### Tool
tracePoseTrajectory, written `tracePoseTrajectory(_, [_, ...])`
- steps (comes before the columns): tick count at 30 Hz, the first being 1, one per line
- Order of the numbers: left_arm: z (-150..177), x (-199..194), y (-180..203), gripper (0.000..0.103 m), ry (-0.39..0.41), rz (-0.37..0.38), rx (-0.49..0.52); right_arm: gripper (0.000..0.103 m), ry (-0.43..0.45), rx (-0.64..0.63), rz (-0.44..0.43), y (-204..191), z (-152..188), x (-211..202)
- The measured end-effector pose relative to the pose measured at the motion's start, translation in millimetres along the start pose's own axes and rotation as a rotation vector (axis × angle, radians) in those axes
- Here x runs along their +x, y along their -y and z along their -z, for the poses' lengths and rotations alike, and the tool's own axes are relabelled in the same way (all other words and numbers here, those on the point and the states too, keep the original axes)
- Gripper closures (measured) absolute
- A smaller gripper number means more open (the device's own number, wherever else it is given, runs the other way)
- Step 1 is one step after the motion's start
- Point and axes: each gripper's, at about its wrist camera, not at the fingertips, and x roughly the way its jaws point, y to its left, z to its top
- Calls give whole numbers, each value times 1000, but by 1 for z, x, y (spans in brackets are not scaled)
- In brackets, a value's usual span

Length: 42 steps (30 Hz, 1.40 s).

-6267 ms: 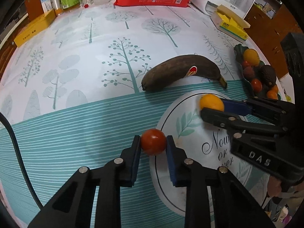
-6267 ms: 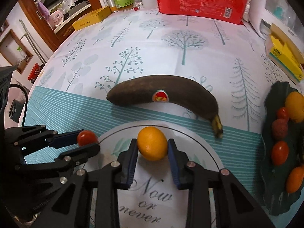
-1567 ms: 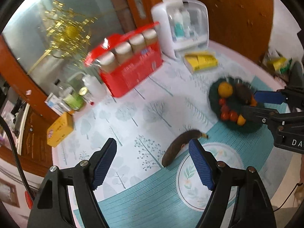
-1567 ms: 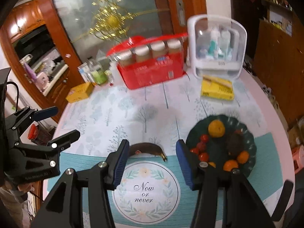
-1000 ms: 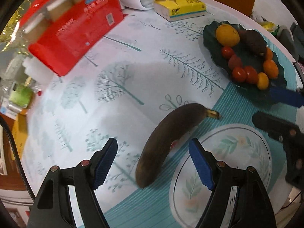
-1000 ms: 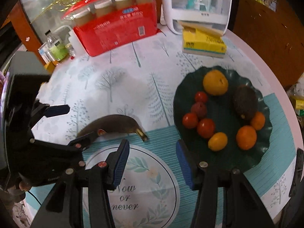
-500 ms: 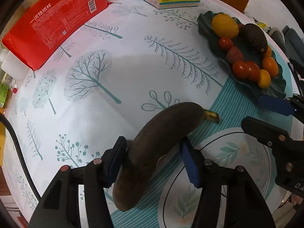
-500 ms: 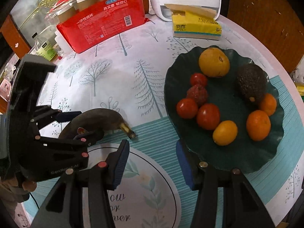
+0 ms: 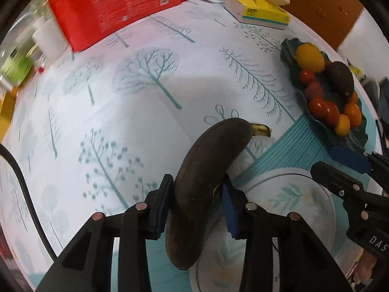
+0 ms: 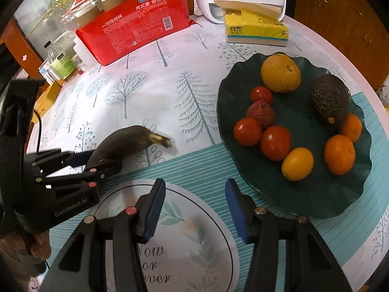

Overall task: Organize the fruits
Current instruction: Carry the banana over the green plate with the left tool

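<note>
Jaws of our left gripper (image 9: 198, 205) squeeze the dark banana (image 9: 206, 182); our right gripper (image 10: 194, 209) stays wide open by the green plate (image 10: 316, 204).

Left wrist view: low, close over the tablecloth (image 9: 102, 102), looking along its fingers at the banana (image 9: 206, 182), plate (image 9: 289, 56) far right. Right wrist view: higher, facing the plate (image 10: 304, 121) from nearby. Both share banana (image 10: 126, 141), plate, red package (image 10: 136, 31).

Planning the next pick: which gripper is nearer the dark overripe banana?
Left. The left gripper has its jaws closed around the dark overripe banana; the right gripper is open, off beside it over the round placemat.
</note>
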Motion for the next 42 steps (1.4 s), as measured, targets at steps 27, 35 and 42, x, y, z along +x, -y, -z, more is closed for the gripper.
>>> tracePoseTrajectory(27, [-11,-155,144,67,177,23,-170,51,159,-34,-96,85,4,-137])
tracePoseTrajectory(35, [-52,-145,184,66,192,32,-251,51,231,-95,-89,135,-50,-177])
tracePoseTrajectory(42, [-73,-85,203,66,138,32,-366,51,169,-133,-89,174,-76,-147])
